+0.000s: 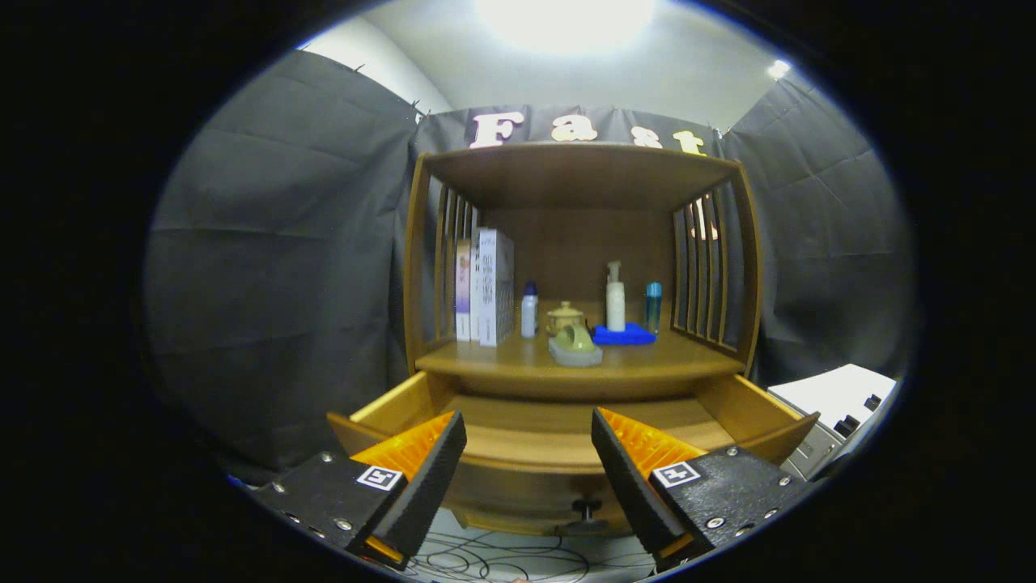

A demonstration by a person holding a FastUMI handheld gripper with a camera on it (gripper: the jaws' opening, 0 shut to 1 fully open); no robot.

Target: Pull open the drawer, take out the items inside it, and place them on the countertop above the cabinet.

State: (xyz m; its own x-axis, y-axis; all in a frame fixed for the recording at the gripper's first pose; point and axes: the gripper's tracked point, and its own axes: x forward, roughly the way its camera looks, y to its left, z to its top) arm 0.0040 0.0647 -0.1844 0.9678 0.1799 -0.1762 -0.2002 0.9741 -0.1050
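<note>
A wooden drawer (380, 409) stands pulled out from the cabinet, and its inside floor looks bare. Its small dark knob (584, 508) shows low on the front panel between my fingers. Above it is the countertop (518, 366), which carries a pale green tape dispenser (575, 346) near its front edge. My gripper (528, 441) is open, held back from the drawer front with nothing between its fingers.
On the countertop stand white boxes (488, 287), a small white bottle (529, 309), a lidded jar (564, 317), a pump bottle (615, 296) on a blue tray (625, 334) and a teal bottle (653, 306). A white appliance (838, 405) sits right of the drawer. Cables (494, 559) lie on the floor.
</note>
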